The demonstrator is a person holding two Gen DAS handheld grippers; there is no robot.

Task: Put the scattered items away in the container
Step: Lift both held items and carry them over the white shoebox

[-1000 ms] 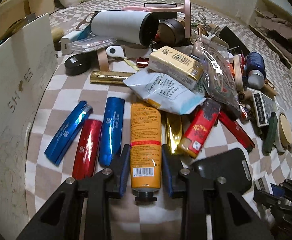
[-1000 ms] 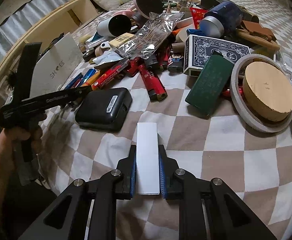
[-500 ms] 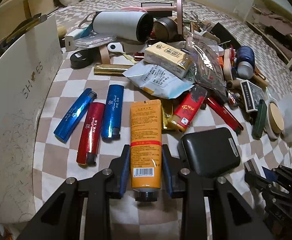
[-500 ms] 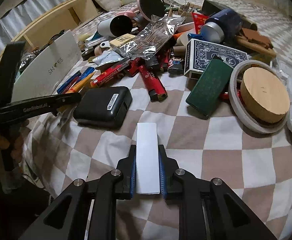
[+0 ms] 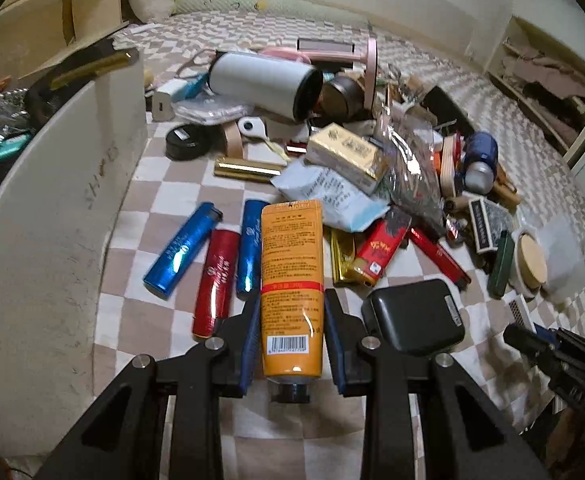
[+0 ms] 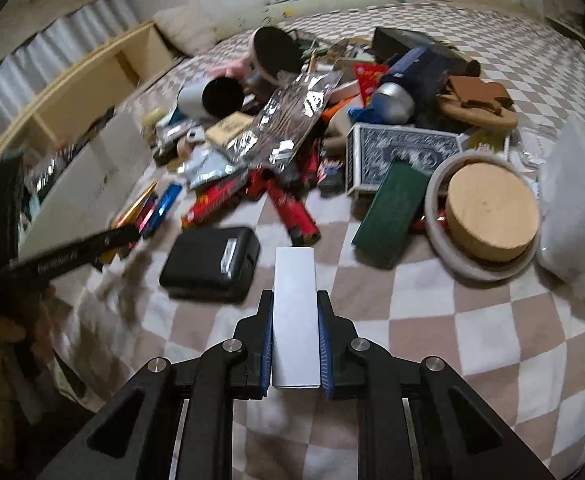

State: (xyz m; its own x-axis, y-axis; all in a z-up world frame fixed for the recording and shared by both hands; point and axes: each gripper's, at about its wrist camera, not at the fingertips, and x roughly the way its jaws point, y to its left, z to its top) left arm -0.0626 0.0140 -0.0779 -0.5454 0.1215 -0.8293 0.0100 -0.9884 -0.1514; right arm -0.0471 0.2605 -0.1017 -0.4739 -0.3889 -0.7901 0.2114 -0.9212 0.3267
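gripping an orange plastic tube (image 5: 291, 292) in my left gripper (image 5: 291, 344) and a flat white bar (image 6: 295, 320) in my right gripper (image 6: 295, 344), i carried both clear of the far clutter, presumably bound for the white cardboard shoebox (image 5: 52, 216) at left.

Both tongs (image 5: 292, 344) (image 6: 295, 344) clamped, angled downward

The white box (image 5: 52, 208) bears a faint "SH…" word; the orange tube (image 5: 292, 276) carries a barcode.
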